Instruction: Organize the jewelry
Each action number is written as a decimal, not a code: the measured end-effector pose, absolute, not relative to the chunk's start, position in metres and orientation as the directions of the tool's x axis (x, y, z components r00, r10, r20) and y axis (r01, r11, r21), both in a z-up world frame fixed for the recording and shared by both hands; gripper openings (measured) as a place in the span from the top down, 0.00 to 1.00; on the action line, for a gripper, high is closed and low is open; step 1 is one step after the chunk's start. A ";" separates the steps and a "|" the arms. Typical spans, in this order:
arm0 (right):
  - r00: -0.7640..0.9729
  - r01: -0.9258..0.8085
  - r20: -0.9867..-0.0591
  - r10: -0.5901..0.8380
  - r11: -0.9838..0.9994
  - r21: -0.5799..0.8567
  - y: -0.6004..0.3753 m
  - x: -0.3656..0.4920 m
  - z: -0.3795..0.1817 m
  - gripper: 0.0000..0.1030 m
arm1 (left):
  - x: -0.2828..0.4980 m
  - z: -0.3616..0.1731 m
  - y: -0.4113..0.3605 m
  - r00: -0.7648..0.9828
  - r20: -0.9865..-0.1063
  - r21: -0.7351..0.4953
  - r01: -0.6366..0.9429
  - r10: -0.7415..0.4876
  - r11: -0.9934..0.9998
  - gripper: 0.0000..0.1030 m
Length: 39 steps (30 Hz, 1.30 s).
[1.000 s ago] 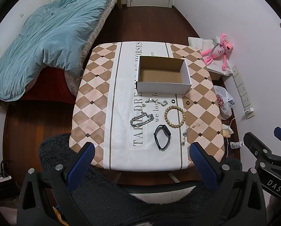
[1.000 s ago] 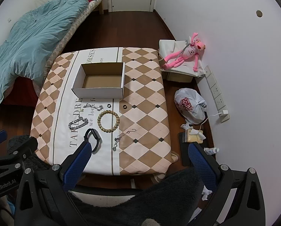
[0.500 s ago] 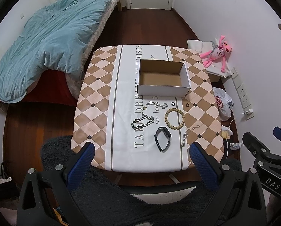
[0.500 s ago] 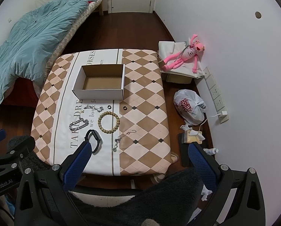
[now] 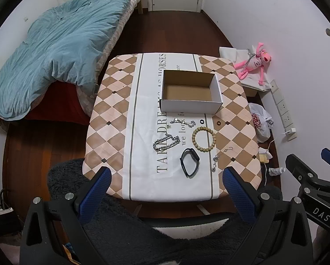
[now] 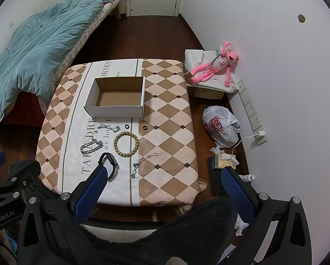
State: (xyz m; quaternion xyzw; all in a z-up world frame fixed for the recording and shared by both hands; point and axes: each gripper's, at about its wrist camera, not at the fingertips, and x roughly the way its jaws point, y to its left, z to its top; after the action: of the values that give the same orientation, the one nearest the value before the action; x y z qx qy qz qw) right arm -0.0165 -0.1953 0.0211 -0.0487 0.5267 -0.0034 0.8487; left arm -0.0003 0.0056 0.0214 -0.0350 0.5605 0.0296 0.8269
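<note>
Two released claws, left claw (image 5: 165, 180) and right claw (image 6: 162, 180), hang near of one box (image 5: 191, 91), seven jewelry pieces (image 5: 203, 138) between.

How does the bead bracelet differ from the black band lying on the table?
The bead bracelet is tan and made of separate round beads; the black band is one smooth strap. The bracelet forms an even circle, the band a narrow bent loop nearer the table's front edge. Both lie flat on the tablecloth.

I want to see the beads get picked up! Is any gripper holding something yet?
No. The left gripper and right gripper are both open and empty; the bead bracelet lies on the table.
</note>
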 end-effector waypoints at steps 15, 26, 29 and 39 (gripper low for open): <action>0.450 -0.044 -0.891 -0.063 0.995 -0.093 -0.198 -0.017 0.026 0.00 | -0.005 0.023 0.005 0.371 -0.928 -0.036 -0.092 0.001 0.995 0.00; 0.452 -0.046 -0.890 -0.063 0.995 -0.093 -0.199 -0.018 0.029 0.00 | -0.005 0.024 0.005 0.374 -0.927 -0.038 -0.091 -0.001 0.995 0.00; 0.451 -0.046 -0.890 -0.063 0.995 -0.093 -0.198 -0.018 0.029 0.00 | -0.004 0.026 0.004 0.373 -0.928 -0.040 -0.091 -0.003 0.995 0.00; 0.454 -0.044 -0.889 -0.064 0.995 -0.094 -0.196 -0.020 0.028 0.00 | -0.004 0.030 0.004 0.373 -0.928 -0.046 -0.092 -0.009 0.995 0.00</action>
State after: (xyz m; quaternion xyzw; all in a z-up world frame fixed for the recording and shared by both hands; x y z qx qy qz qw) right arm -0.0195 -0.1961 0.0278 -0.0518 0.5225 -0.0059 0.8510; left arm -0.0041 0.0037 0.0296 -0.0448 0.5593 0.0251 0.8274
